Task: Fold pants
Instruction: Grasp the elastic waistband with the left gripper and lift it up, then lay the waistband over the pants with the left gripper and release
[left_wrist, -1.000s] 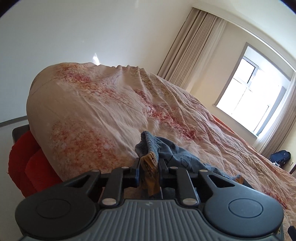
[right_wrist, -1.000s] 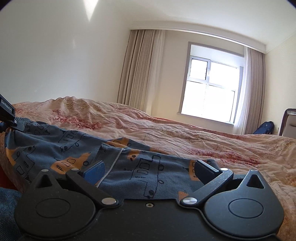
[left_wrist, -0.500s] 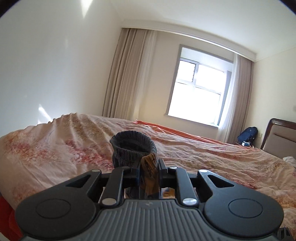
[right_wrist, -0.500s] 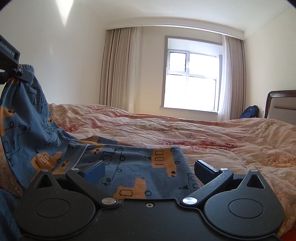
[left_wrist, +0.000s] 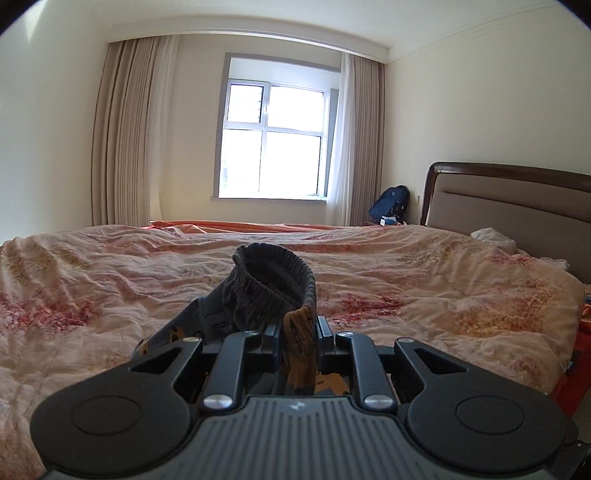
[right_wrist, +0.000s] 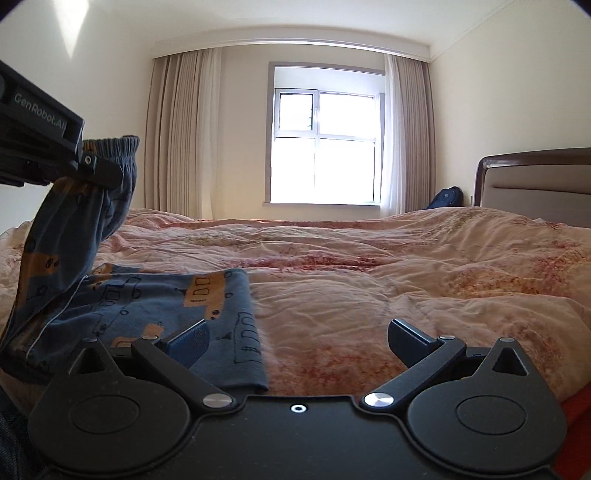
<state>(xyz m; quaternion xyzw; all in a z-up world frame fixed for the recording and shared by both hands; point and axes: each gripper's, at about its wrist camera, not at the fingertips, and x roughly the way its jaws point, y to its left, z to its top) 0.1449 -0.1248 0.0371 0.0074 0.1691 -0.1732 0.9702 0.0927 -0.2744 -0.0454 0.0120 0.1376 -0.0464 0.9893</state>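
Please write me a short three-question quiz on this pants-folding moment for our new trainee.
1. True or false: the left claw is shut on the pants.
2. Which part of the pants is lifted off the bed? A) the elastic end B) the whole garment C) nothing
3. Fill in: the right claw is ____, gripping nothing.

Key: 1 true; the fabric is pinched between its fingers. 2 A; the gathered elastic end hangs from the left claw while the rest lies on the bedspread. 3 open; one finger sits over the cloth without closing.
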